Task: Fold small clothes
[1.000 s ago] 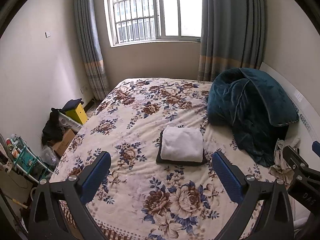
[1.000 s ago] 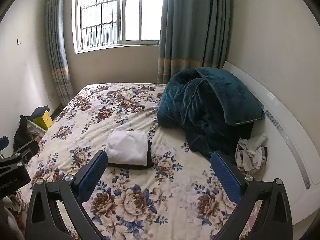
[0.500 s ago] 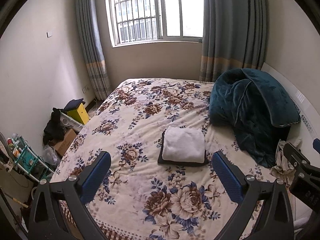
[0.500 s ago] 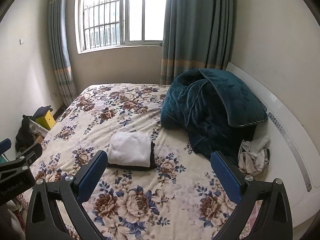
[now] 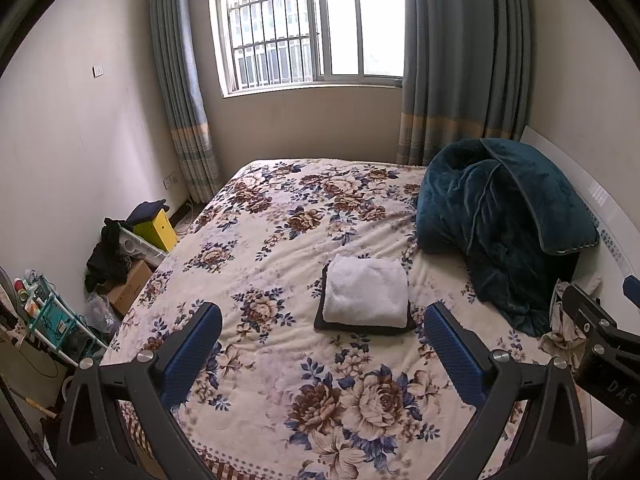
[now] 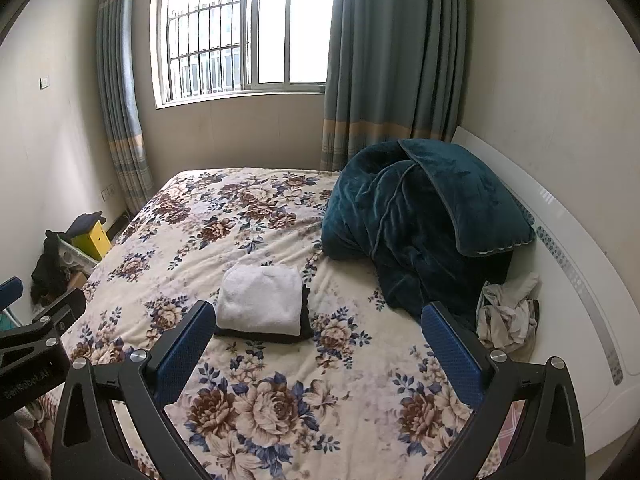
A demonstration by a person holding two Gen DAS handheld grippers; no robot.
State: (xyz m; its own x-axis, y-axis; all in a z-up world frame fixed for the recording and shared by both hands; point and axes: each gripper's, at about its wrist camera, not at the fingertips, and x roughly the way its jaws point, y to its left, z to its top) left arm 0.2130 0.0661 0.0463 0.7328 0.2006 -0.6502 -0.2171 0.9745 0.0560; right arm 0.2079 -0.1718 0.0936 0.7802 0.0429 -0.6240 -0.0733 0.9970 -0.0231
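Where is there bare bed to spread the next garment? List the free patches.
Free: the bedspread between the folded stack and the window-side edge, and the near strip in front of the stack. Crowded: the headboard side, with the teal blanket and the crumpled clothes.

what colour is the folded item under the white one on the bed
Black: the folded black garment peeks out beneath the folded white cloth, clearest in the right wrist view.

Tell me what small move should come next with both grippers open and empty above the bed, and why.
Probably swing the right gripper toward the crumpled pale clothes heap beside the white headboard. The folded white towel-like piece already lies squared on a folded black garment, and the heap looks unfolded.
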